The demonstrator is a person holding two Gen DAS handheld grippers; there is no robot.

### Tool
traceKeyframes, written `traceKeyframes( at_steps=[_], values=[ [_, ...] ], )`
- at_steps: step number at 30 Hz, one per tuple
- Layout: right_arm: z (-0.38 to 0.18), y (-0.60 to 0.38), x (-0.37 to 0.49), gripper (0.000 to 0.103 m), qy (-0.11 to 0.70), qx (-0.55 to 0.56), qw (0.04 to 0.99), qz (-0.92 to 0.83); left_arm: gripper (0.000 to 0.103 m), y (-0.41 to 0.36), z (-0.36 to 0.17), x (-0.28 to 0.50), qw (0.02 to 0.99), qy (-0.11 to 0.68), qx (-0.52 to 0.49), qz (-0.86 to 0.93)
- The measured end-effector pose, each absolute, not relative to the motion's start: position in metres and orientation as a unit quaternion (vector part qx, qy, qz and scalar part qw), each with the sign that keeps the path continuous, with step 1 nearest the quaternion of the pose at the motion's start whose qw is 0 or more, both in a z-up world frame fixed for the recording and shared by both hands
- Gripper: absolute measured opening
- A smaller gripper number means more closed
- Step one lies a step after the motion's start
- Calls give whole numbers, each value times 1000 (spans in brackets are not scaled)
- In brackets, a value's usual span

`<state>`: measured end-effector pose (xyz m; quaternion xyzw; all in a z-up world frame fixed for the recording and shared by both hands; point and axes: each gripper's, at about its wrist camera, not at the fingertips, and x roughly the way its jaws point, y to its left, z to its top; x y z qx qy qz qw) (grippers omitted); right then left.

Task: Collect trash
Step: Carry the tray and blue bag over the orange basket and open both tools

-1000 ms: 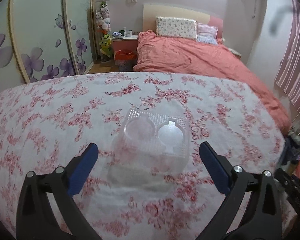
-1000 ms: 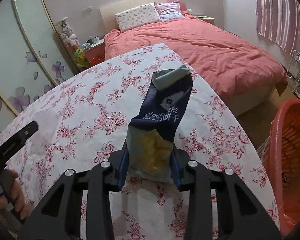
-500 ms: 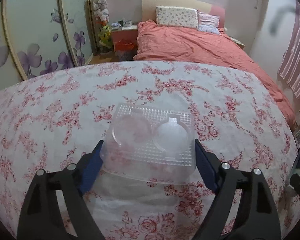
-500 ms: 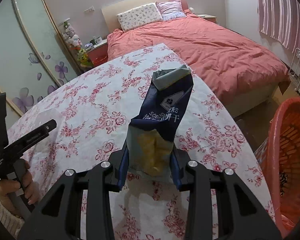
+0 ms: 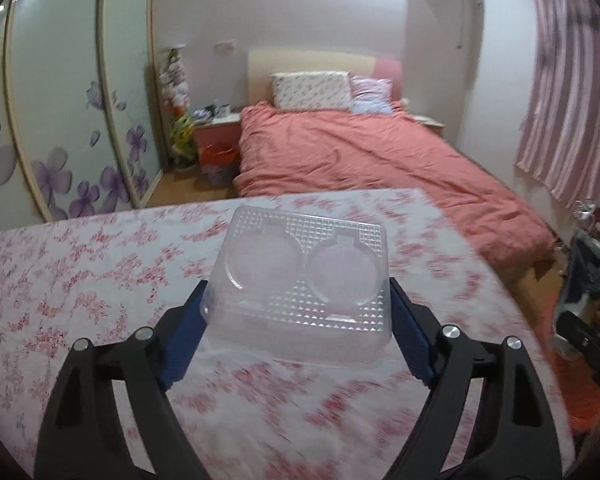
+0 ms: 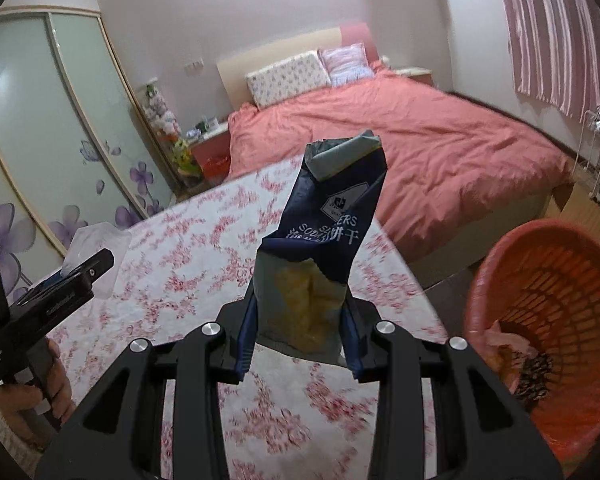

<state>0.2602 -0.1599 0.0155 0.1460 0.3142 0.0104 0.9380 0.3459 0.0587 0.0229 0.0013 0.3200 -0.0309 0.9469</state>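
A bed (image 5: 364, 160) with a salmon-pink duvet fills the back of the room. In front of it stands a table (image 5: 80, 272) under a white cloth printed with red flowers. To the right of the table sits an orange laundry basket (image 6: 548, 320), some scraps in its bottom. The left gripper (image 5: 296, 320) clamps a clear plastic blister tray (image 5: 304, 276) above the cloth. The right gripper (image 6: 300, 344) pinches the lower end of a dark blue cracker bag (image 6: 324, 248), upright above the table.
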Motion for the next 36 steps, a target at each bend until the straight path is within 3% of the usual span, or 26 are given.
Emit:
traceKeyframes(
  at_steps=[14,36],
  values=[
    [49,-209,193,36,254,135,956,-51,82,-32,76,263,949,278,8,-146],
    [23,-289,166,36,255,174,943,-125,82,-170,45,234,910,311,17,-274]
  ],
)
